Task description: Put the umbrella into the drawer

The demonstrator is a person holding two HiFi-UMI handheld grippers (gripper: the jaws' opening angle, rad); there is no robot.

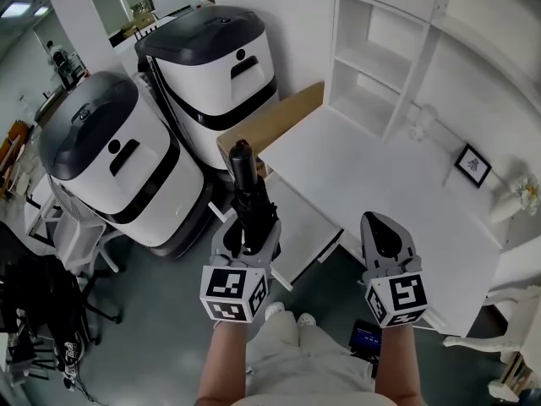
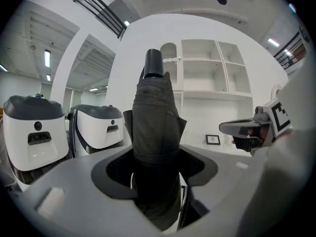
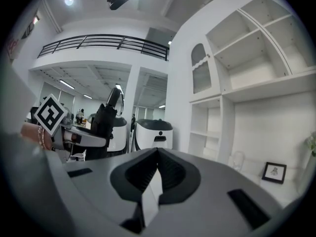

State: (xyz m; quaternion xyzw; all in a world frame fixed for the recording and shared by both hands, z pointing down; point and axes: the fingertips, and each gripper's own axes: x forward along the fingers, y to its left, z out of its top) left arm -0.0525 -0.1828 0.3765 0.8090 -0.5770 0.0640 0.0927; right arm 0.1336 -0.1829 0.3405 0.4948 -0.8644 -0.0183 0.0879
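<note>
Jaws of left gripper [image 2: 157, 168] clamp the umbrella [image 2: 157, 113]; right gripper [image 3: 157, 154] closed, empty.

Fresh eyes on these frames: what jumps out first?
First, the folded black umbrella, clamped in the left gripper and sticking out toward the white desk. To its left, two big white machines with dark lids stand side by side on the floor. The right gripper, level with the left one, is shut and empty.
</note>
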